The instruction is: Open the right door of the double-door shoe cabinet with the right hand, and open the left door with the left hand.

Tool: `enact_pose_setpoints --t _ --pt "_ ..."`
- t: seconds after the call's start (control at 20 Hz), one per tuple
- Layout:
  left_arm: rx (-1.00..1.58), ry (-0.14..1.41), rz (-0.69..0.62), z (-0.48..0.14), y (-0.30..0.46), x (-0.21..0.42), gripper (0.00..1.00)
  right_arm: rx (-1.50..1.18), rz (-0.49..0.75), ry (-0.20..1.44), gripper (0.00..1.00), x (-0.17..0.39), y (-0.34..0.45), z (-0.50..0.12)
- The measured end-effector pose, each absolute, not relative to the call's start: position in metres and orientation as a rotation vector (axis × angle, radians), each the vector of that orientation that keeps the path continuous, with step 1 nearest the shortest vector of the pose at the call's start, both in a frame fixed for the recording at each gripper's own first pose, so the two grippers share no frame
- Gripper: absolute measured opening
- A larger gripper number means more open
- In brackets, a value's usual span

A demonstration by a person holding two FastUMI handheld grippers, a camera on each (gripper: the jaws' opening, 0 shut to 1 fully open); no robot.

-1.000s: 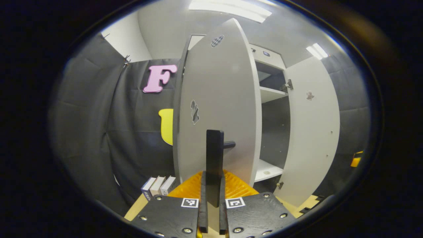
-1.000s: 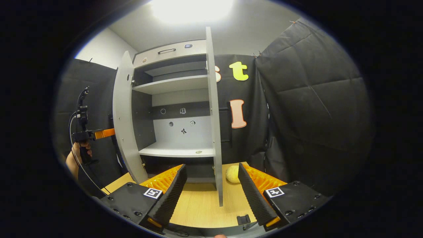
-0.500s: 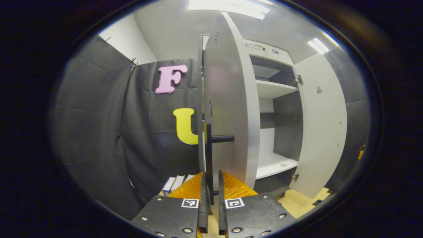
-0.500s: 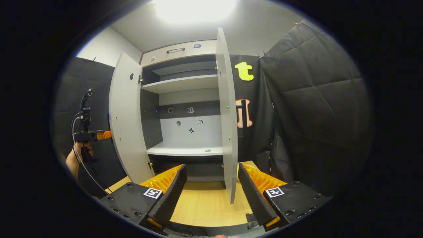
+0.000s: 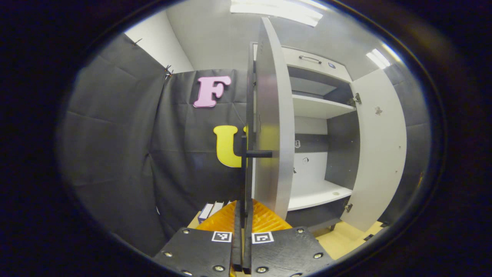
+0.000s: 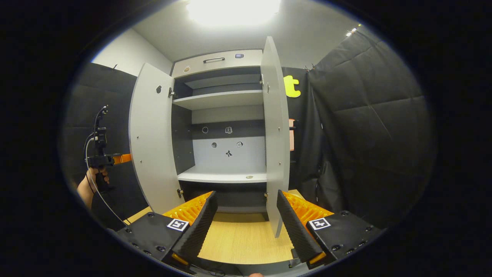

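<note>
With both doors swung wide, nearly done: left hand-held gripper [image 5: 242, 246] clamped on left door [image 5: 271, 123] handle [image 5: 250, 154] dead ahead; right hand-held gripper [image 6: 244, 223] gaping, right door [image 6: 276, 134] just beyond.

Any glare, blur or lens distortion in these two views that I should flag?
Right gripper view: the ceiling light is blown out to white; the left door and right door bow from fisheye. Left gripper view: the left door curves strongly, with a soft sheen; the light strip is bright. Both are sharp.
</note>
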State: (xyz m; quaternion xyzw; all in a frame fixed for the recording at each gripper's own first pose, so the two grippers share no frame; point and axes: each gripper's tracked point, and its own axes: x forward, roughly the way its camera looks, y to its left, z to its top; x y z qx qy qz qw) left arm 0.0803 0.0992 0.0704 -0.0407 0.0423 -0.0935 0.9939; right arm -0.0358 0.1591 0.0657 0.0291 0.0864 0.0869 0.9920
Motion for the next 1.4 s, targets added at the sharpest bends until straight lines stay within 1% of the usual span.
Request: enact_pose_setpoints --t 0.05,0.1,0.15,0.2,0.25,0.3,0.35,0.4,0.75,0.8,0.85,0.9,0.95,1.0,1.05,1.1,1.15,1.2,1.25,1.3,1.4 --pt "-0.080 0.079 -0.188 0.072 0.100 0.072 0.04 0.060 0.171 0.163 0.97 -0.038 0.158 0.069" --pt "-0.085 0.073 -0.195 0.074 0.098 0.063 0.04 0.063 0.170 0.154 0.92 -0.039 0.157 0.071" --pt "-0.088 0.069 -0.193 0.076 0.098 0.053 0.04 0.067 0.173 0.148 0.97 -0.039 0.156 0.073" --pt "-0.093 0.067 -0.191 0.077 0.097 0.045 0.04 0.068 0.176 0.145 0.92 -0.038 0.154 0.074" --pt "-0.098 0.068 -0.189 0.078 0.095 0.037 0.00 0.069 0.179 0.142 0.92 -0.037 0.151 0.076" --pt "-0.099 0.067 -0.188 0.080 0.092 0.028 0.04 0.070 0.183 0.139 0.92 -0.035 0.150 0.078" --pt "-0.097 0.062 -0.183 0.083 0.088 0.019 0.04 0.070 0.187 0.137 0.92 -0.032 0.146 0.080" --pt "-0.090 0.059 -0.176 0.086 0.085 0.009 0.04 0.069 0.189 0.139 0.97 -0.029 0.140 0.082" --pt "-0.025 0.039 -0.158 0.087 0.055 -0.057 0.04 0.018 0.161 0.098 0.97 -0.027 0.105 0.086" --pt "-0.015 0.041 -0.147 0.085 0.055 -0.066 0.04 0.026 0.162 0.096 0.92 -0.027 0.103 0.084" --pt "-0.008 0.045 -0.136 0.083 0.055 -0.073 0.04 0.034 0.164 0.093 0.97 -0.028 0.101 0.084" --pt "-0.008 0.048 -0.130 0.081 0.054 -0.081 0.00 0.041 0.161 0.092 0.97 -0.028 0.098 0.082" --pt "-0.010 0.049 -0.125 0.079 0.053 -0.086 0.01 0.048 0.156 0.089 0.97 -0.028 0.095 0.081" --pt "-0.012 0.051 -0.115 0.077 0.054 -0.093 0.06 0.055 0.153 0.088 0.97 -0.028 0.093 0.079" --pt "-0.013 0.051 -0.110 0.074 0.054 -0.097 0.06 0.062 0.150 0.088 0.97 -0.029 0.091 0.079" --pt "-0.012 0.053 -0.100 0.070 0.054 -0.103 0.07 0.068 0.147 0.084 0.92 -0.029 0.089 0.079" --pt "-0.008 0.055 -0.090 0.067 0.056 -0.107 0.12 0.068 0.144 0.081 0.97 -0.029 0.087 0.079" --pt "-0.004 0.059 -0.079 0.065 0.058 -0.110 0.10 0.064 0.140 0.077 0.97 -0.030 0.085 0.079" --pt "-0.004 0.060 -0.068 0.064 0.061 -0.113 0.14 0.056 0.138 0.072 0.97 -0.030 0.084 0.079" --pt "-0.010 0.061 -0.061 0.063 0.062 -0.115 0.15 0.050 0.139 0.069 0.97 -0.030 0.083 0.078" --pt "-0.029 0.057 -0.046 0.063 0.066 -0.119 0.27 0.049 0.147 0.068 0.97 -0.032 0.086 0.077"
